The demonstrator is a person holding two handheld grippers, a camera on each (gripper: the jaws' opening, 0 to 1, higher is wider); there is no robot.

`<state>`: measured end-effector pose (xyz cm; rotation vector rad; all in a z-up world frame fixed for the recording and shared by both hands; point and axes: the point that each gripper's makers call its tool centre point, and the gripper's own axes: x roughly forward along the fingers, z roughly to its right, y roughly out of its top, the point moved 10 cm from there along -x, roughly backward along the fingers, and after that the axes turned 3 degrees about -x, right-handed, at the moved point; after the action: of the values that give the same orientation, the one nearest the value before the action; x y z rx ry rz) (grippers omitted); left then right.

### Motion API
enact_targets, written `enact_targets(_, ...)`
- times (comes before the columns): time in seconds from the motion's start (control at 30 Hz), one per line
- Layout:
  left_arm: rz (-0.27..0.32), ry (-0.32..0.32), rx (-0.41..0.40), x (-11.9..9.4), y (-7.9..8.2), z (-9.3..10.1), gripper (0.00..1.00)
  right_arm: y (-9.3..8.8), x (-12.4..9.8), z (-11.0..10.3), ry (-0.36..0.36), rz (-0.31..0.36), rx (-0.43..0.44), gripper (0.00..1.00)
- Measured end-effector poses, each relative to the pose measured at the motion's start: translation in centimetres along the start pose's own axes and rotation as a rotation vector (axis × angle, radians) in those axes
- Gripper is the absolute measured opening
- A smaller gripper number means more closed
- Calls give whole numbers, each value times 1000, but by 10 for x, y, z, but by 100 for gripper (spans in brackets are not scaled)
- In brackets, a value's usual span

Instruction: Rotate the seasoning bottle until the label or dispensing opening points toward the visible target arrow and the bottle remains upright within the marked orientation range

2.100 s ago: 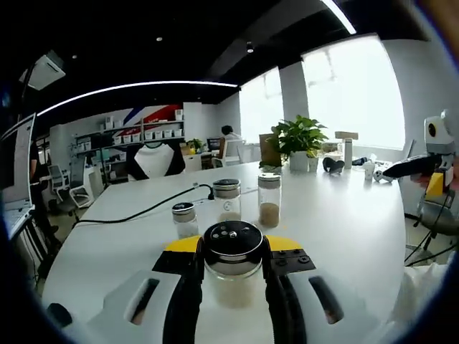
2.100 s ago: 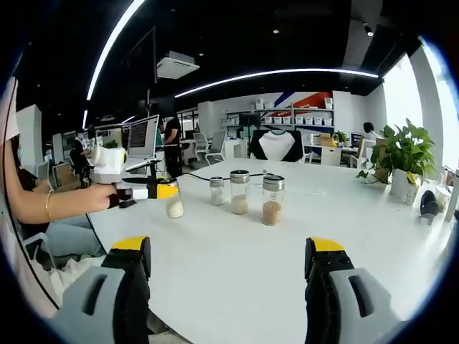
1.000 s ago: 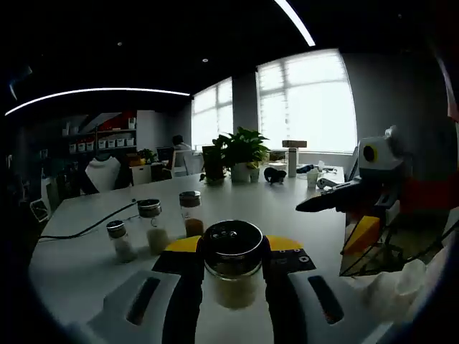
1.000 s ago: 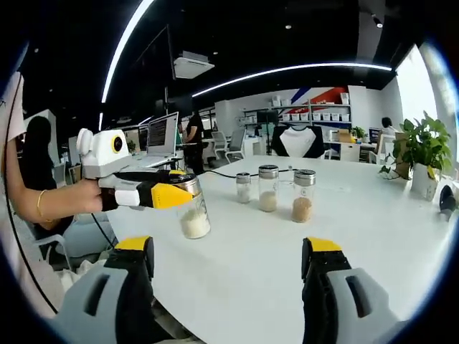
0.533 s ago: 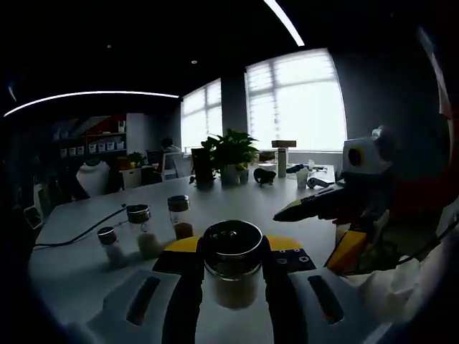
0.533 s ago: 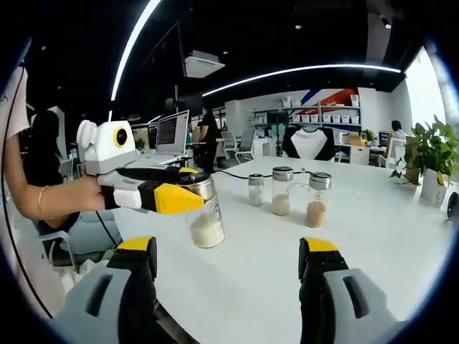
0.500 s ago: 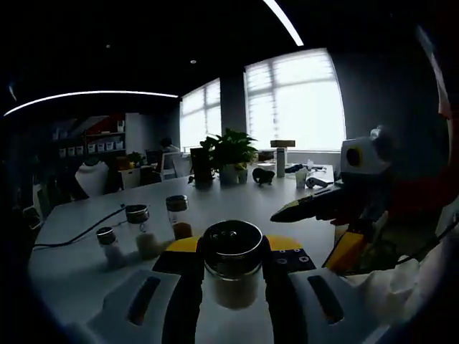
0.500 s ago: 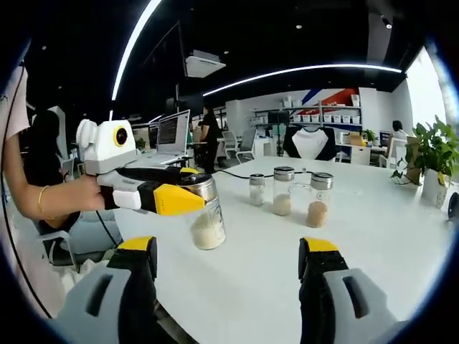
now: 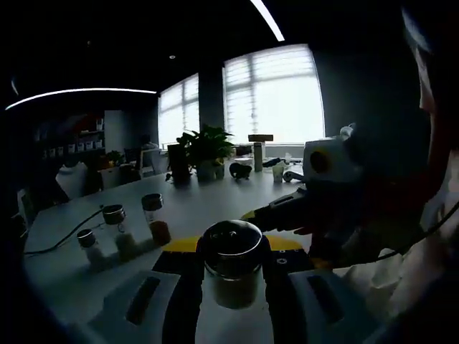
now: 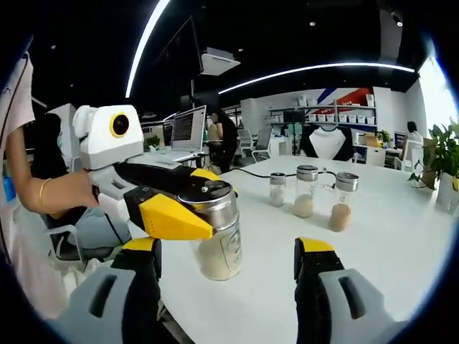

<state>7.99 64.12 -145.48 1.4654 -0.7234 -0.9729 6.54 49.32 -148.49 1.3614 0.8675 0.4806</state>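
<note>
A: Where's the seasoning bottle (image 10: 219, 240)?

B: Clamped between the left gripper (image 9: 231, 276) jaws just under its metal cap, upright, pale powder in the bottom. Can't tell if its base touches the white table (image 10: 401, 244).

A: Right gripper (image 10: 226, 283)?

B: Jaws spread wide, nothing between them, bottle just ahead of them.

A: Anything else?

B: Three small shakers (image 10: 307, 191) in a row further back on the table. Potted plant (image 9: 204, 149) by the windows, laptop (image 10: 188, 132) behind.
</note>
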Motion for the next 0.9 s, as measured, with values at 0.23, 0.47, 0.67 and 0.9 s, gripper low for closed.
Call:
enact_targets(0.23, 42, -54, -69, -3, 8, 3, 33, 0, 8, -5, 54, 34, -34, 51)
enact_targets(0.47, 47, -69, -71, -4, 13, 3, 33, 2, 7, -8, 79, 53, -25, 34)
enact_targets(0.67, 51, -70, -58, -4, 15, 4, 33, 4, 6, -13, 27, 61, -86, 32)
enact_targets(0.9, 58, 22, -15, 0, 18, 10, 33, 6, 8, -13, -84, 52, -74, 31)
